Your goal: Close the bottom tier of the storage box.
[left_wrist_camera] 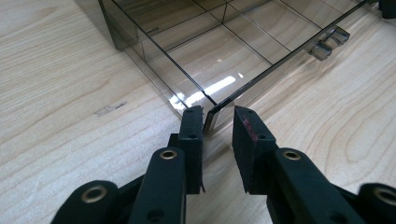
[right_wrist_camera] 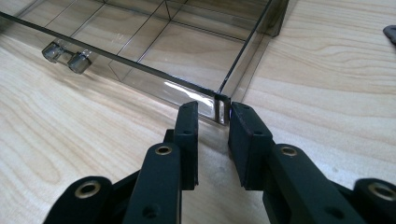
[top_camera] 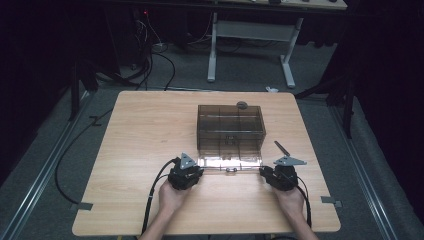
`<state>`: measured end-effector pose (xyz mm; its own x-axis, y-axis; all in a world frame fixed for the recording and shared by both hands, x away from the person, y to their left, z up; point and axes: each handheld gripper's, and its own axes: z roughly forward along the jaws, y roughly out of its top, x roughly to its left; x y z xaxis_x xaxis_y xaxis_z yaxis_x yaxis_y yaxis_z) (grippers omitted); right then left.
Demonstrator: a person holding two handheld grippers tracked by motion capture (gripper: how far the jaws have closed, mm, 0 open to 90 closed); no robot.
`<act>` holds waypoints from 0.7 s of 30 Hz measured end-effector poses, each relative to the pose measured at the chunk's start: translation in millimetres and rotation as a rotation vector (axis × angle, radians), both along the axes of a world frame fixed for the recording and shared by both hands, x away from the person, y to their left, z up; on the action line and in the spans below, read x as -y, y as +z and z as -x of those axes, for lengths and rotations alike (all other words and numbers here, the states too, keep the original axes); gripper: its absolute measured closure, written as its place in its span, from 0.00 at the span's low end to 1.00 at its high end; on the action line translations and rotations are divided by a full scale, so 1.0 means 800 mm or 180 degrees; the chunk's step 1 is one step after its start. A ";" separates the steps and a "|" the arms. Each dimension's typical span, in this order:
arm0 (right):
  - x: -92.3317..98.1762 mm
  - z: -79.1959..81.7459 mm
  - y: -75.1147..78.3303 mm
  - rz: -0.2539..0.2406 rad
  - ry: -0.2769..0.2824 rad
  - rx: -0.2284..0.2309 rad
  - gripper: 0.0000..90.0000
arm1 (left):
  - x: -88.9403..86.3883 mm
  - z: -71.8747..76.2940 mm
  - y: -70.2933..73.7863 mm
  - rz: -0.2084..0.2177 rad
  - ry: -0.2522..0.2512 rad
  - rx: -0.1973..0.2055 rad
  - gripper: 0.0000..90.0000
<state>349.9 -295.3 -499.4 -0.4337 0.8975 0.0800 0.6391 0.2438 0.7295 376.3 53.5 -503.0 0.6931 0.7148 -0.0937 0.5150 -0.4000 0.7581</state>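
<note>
A smoked clear compartment box [top_camera: 230, 127] stands at the table's middle, its lid [top_camera: 230, 162] folded flat toward me. Two small latches [left_wrist_camera: 329, 42] [right_wrist_camera: 65, 56] sit on the lid's near edge. My left gripper [top_camera: 198, 165] [left_wrist_camera: 218, 116] is at the lid's near left corner. That thin corner stands between its jaws beside one pad, with a gap to the other. My right gripper [top_camera: 263, 169] [right_wrist_camera: 215, 109] is at the near right corner, which lies likewise between parted jaws. Both grippers are open.
A small grey round thing [top_camera: 242, 105] lies at the box's far edge. Bare wooden table [top_camera: 140, 130] spreads to the left and near side. Tape strips [top_camera: 331, 201] mark the table's side edges. Cables [top_camera: 165, 60] and white desk legs [top_camera: 212, 50] stand on the floor beyond.
</note>
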 end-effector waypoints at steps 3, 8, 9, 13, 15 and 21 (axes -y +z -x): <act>0.000 0.002 0.000 0.0001 0.0006 -0.0001 0.81 | 0.000 0.002 -0.001 0.0000 -0.0005 -0.0005 0.82; 0.001 0.009 -0.001 -0.0025 0.0018 0.0011 0.81 | -0.002 0.009 -0.001 0.0025 -0.0016 -0.0005 0.82; 0.001 0.010 -0.001 -0.0025 0.0019 0.0016 0.81 | -0.002 0.010 -0.001 0.0020 -0.0014 -0.0002 0.82; 0.001 0.015 -0.001 -0.0037 0.0032 0.0014 0.81 | -0.002 0.014 -0.001 0.0023 -0.0013 -0.0009 0.82; 0.001 0.016 -0.001 -0.0036 0.0038 0.0019 0.81 | -0.002 0.015 -0.001 0.0028 -0.0015 -0.0016 0.82; 0.000 0.022 -0.001 -0.0036 0.0059 0.0020 0.81 | -0.003 0.021 -0.001 -0.0005 -0.0024 -0.0007 0.82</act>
<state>332.3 -295.7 -500.2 -0.4507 0.8884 0.0872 0.6299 0.2473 0.7362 359.6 56.0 -503.5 0.6983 0.7096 -0.0941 0.5136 -0.4052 0.7563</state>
